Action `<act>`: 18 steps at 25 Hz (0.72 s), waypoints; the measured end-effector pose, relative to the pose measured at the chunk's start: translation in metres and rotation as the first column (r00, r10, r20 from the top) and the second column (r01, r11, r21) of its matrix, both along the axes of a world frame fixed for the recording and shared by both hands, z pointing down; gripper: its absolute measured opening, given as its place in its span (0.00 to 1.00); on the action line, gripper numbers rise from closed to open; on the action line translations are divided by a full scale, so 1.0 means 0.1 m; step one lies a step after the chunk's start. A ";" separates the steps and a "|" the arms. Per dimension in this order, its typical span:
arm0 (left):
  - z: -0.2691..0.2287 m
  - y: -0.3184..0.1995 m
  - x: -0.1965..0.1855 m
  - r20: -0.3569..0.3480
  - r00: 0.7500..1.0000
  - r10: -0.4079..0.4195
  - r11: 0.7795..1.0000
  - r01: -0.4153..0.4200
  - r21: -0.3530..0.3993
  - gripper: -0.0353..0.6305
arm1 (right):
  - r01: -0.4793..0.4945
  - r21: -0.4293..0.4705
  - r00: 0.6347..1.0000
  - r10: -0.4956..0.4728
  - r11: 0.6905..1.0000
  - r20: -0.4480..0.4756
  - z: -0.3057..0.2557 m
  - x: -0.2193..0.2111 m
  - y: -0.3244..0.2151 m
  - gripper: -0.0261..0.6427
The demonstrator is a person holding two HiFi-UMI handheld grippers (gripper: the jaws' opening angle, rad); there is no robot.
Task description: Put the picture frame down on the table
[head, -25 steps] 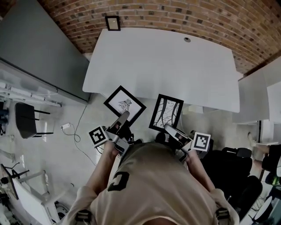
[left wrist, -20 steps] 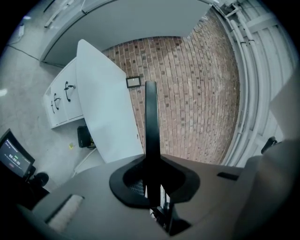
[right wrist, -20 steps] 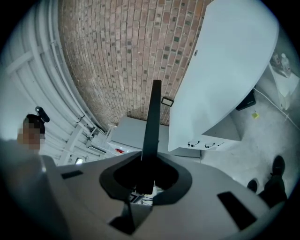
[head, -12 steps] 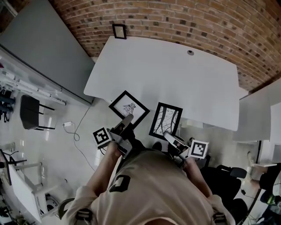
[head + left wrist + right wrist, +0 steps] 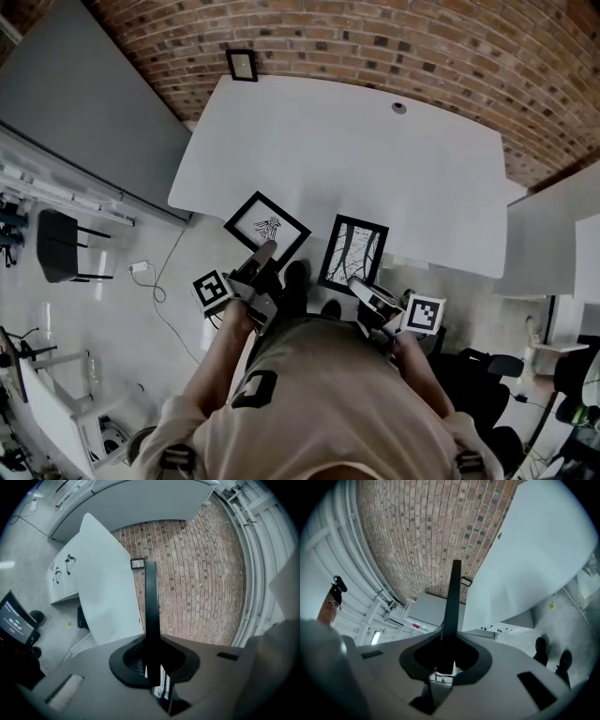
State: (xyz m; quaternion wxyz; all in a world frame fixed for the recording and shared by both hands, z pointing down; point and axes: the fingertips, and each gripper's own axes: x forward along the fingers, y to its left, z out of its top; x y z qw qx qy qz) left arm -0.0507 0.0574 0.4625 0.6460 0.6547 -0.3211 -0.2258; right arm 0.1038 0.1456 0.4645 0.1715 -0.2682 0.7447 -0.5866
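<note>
jaws pinched tight, my left gripper (image 5: 265, 251) grips the square black picture frame (image 5: 267, 225) and my right gripper (image 5: 356, 283) the tall black picture frame (image 5: 353, 253), both at the white desk's (image 5: 356, 150) near edge, ready for laying down.

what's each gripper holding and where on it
Left gripper: square picture frame, by its lower corner. Right gripper: tall picture frame, by its lower edge.

Holds both forearms out ahead of the torso, elbows bent. Clamps left gripper (image 5: 265, 251) on left frame (image 5: 266, 225), right gripper (image 5: 354, 281) on right frame (image 5: 353, 251), jaws nearly together.
</note>
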 end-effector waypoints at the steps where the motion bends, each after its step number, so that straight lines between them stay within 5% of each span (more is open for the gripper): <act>1: 0.04 -0.04 0.01 0.007 1.000 0.010 1.000 -0.010 -0.002 0.09 | -0.007 -0.003 1.000 0.007 1.000 -0.003 0.01 0.02 -0.05 0.10; 5: 0.14 -0.26 -0.02 0.034 0.999 0.042 0.999 -0.042 -0.003 0.09 | -0.041 -0.021 0.999 0.041 0.999 -0.013 0.05 0.05 -0.27 0.10; 18: 0.35 -1.21 -0.63 -0.033 0.997 0.063 0.996 -0.065 -0.059 0.09 | -0.031 -0.053 0.995 0.025 0.998 -0.096 0.01 -0.56 -1.22 0.10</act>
